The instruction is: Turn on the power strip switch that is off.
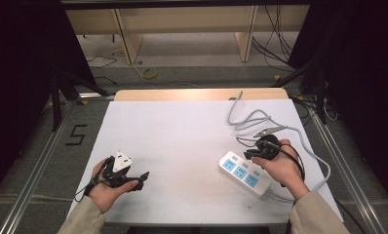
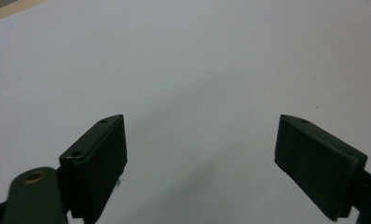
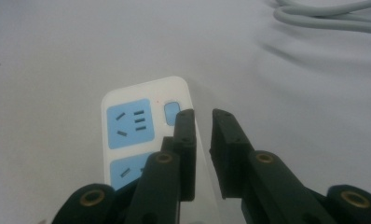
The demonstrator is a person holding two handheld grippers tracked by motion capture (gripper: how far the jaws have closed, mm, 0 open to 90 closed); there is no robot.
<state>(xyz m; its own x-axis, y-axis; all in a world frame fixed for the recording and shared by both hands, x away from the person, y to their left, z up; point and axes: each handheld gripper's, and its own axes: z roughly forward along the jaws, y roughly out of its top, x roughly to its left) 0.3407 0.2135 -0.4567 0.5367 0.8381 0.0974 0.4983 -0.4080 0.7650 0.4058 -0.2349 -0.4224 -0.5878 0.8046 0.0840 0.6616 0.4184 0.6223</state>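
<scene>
White table sheet (image 1: 182,141) bare between wide-open left gripper (image 2: 200,158); white blue-socketed power strip (image 3: 141,126) under near-closed, empty right gripper (image 3: 203,140), nothing judged done.

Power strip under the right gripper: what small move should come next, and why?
Probably lower the right gripper to close on the power strip's edge: its jaws straddle that edge, nearly shut. The left gripper is open over bare table.

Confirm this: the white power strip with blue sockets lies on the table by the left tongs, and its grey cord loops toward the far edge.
Wrong on one point: the power strip lies by the right tongs, not the left tongs. The high view shows it. The blue sockets and the grey cord looping toward the far edge are as stated.
</scene>
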